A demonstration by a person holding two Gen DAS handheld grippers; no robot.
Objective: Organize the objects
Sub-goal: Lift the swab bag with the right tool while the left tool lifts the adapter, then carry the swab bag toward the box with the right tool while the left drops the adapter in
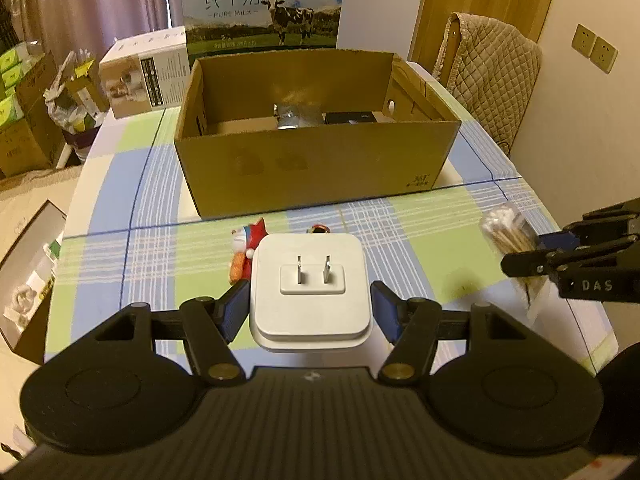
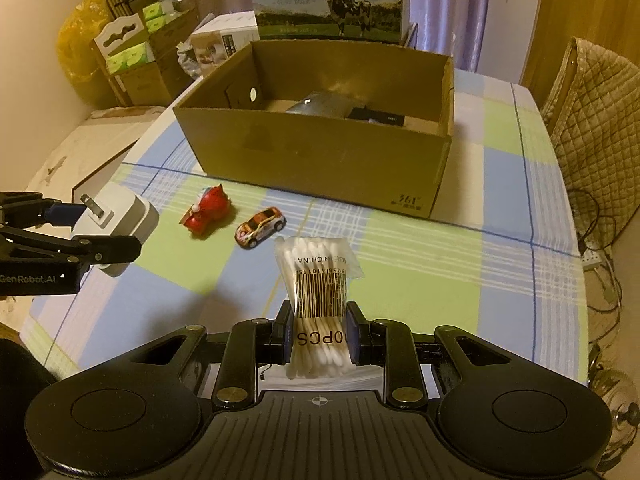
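Note:
My left gripper (image 1: 310,300) is shut on a white plug adapter (image 1: 310,280) whose prongs point up; the right wrist view shows this left gripper (image 2: 108,232) and the adapter (image 2: 120,216) at the left, above the table. A bag of cotton swabs (image 2: 320,276) is clamped in my right gripper (image 2: 320,316), which is shut on it. From the left wrist, the right gripper (image 1: 528,248) and the swabs (image 1: 506,230) appear at the right. An open cardboard box (image 2: 320,152) stands ahead. A red toy figure (image 2: 208,212) and a toy car (image 2: 260,226) lie in front of it.
Inside the box lie a silver pouch (image 1: 296,116) and a black case (image 1: 352,118). Behind it stand a milk carton (image 1: 264,4) and a white box (image 1: 144,76). A chair with a quilted cover (image 1: 492,76) is at the right. Stacked cartons (image 2: 132,60) fill the floor to the left.

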